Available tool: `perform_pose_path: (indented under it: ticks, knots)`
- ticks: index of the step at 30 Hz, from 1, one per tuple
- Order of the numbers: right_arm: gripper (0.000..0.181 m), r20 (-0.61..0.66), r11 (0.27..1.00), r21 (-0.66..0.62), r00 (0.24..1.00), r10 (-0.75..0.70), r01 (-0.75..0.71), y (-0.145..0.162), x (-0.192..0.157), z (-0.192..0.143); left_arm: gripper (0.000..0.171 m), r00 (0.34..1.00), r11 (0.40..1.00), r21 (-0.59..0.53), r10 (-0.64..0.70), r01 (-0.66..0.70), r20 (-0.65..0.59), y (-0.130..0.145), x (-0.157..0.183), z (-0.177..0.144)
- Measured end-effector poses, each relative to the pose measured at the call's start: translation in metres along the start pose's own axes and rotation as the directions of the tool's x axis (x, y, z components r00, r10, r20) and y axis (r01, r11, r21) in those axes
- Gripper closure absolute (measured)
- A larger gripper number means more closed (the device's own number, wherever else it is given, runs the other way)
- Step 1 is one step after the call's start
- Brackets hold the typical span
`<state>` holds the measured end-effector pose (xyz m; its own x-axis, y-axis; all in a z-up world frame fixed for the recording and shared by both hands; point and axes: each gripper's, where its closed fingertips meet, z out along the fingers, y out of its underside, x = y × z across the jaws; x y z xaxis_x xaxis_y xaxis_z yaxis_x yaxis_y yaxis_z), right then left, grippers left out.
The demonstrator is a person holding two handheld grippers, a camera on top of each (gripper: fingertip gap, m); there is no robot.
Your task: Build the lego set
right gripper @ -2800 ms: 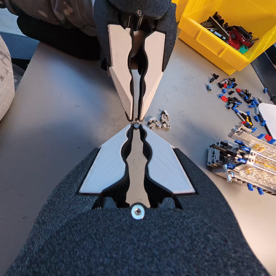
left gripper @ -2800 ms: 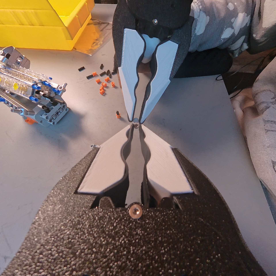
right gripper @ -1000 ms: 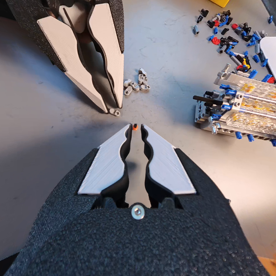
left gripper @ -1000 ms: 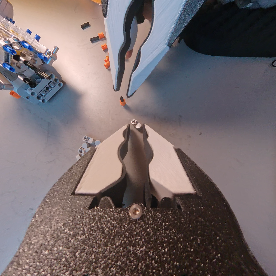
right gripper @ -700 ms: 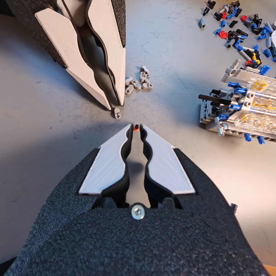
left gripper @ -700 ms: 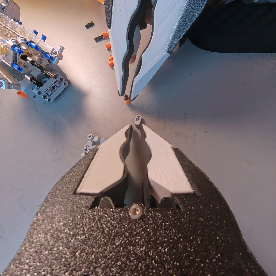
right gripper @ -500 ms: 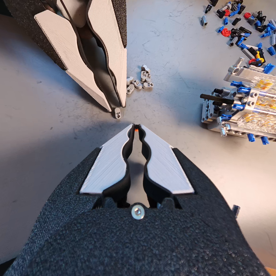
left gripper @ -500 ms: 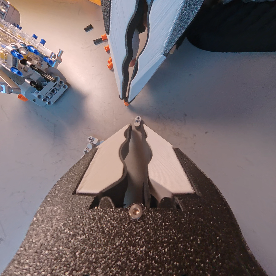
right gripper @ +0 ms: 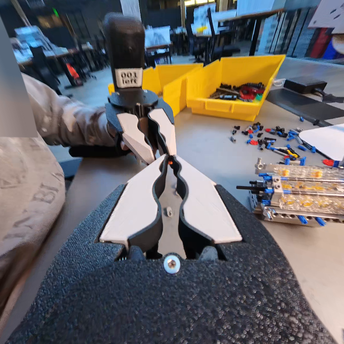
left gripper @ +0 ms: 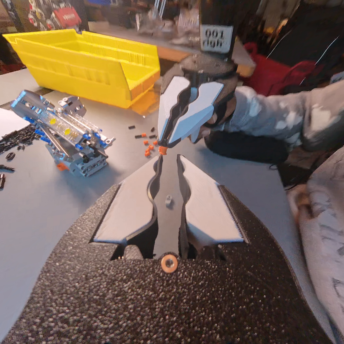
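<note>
Now your right tool (right gripper: 169, 161) pinches an orange pin (left gripper: 162, 150); your left tool (left gripper: 169, 156), white-labelled, gapes empty above a grey connector (left gripper: 169, 200) on the desk (left gripper: 46, 195).

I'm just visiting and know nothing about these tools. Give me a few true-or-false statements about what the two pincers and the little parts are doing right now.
1. The right gripper pinches a small orange and black peg. True.
2. The left gripper grips a small grey connector. False: its jaws are open and the connector lies on the grey table.
3. The yellow plastic bin holds parts. True.
4. The grey and blue brick model hangs in the air. False: it rests on the table.
</note>
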<state>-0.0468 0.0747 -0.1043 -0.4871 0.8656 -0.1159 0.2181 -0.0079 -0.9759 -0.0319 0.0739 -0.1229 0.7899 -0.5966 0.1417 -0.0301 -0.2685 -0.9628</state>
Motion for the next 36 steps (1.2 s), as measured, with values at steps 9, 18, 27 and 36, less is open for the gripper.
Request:
perform_pose_path:
  ticks: [9,18,27,36]
  knots:
    - [0.178,0.104,0.985,0.13,0.989,0.102,-0.115,-0.019,-0.01,-0.002,0.164,0.999,0.986,0.164,-0.037,0.042,-0.036,-0.03,0.003,-0.014]
    - [0.178,0.092,1.0,-0.002,0.996,-0.021,0.021,-0.001,-0.015,-0.001,0.166,0.998,0.995,0.093,0.029,-0.025,-0.048,-0.019,0.008,-0.015]
    - [0.18,0.078,0.878,-0.38,0.956,-0.283,0.291,0.066,-0.013,0.006,0.166,0.936,0.912,-0.213,0.349,-0.35,-0.04,0.03,0.014,-0.003]
    - [0.18,0.093,0.87,-0.375,0.947,-0.308,0.32,0.065,-0.018,0.003,0.167,0.911,0.872,-0.276,0.41,-0.405,-0.041,0.042,0.012,0.001]
